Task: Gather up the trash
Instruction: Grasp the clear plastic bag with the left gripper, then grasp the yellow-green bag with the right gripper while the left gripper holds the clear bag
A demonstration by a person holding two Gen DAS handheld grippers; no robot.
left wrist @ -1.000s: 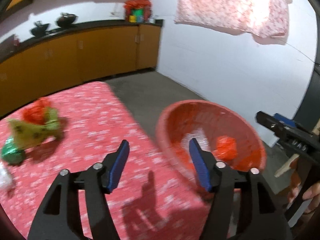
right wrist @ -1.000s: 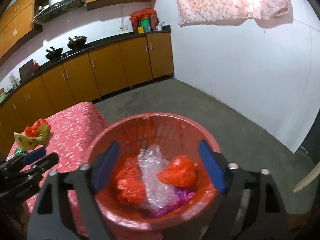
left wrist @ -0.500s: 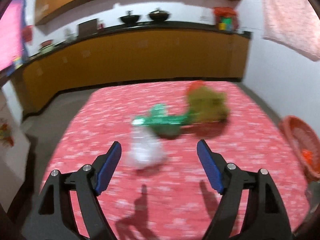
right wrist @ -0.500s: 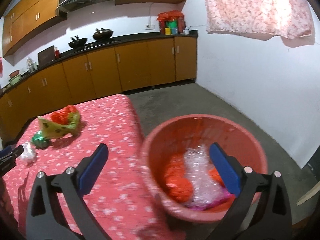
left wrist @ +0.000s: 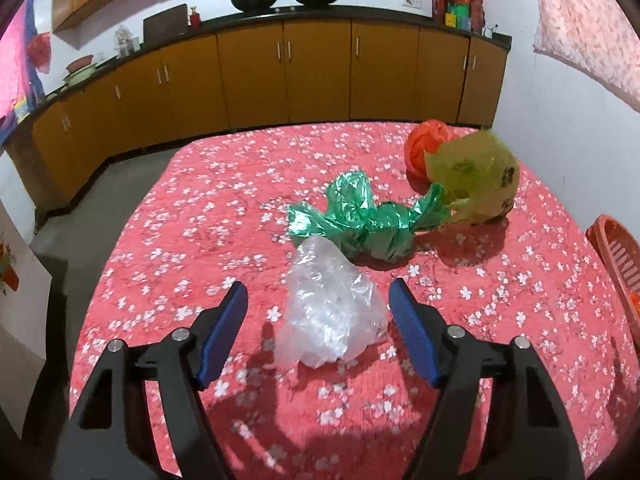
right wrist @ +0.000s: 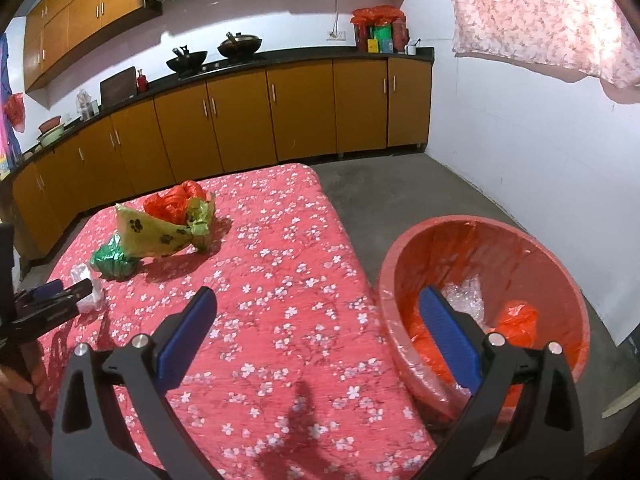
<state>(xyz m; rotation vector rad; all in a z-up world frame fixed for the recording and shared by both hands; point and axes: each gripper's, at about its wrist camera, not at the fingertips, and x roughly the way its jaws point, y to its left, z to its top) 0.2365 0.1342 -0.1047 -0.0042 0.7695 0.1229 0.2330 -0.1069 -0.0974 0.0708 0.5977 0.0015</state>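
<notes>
The left gripper (left wrist: pixel 318 332) hovers over the table (left wrist: pixel 192 216) near its left edge, jaws closing with the clear bag (left wrist: pixel 328 312) between them, pads not yet touching it. Just beyond lies the green bag (left wrist: pixel 360 220), then the yellow bag (left wrist: pixel 476 176) and red bag (left wrist: pixel 424 144) toward the far right corner. The right gripper (right wrist: pixel 316 336) hangs wide open and empty at the table's right edge, beside the bin (right wrist: pixel 560 268) on the floor, which holds crumpled plastic.

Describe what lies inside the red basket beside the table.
Inside the red basket, the right wrist view shows crumpled clear plastic and an orange bag. The near wall and the gripper finger hide the rest of the bottom.
</notes>
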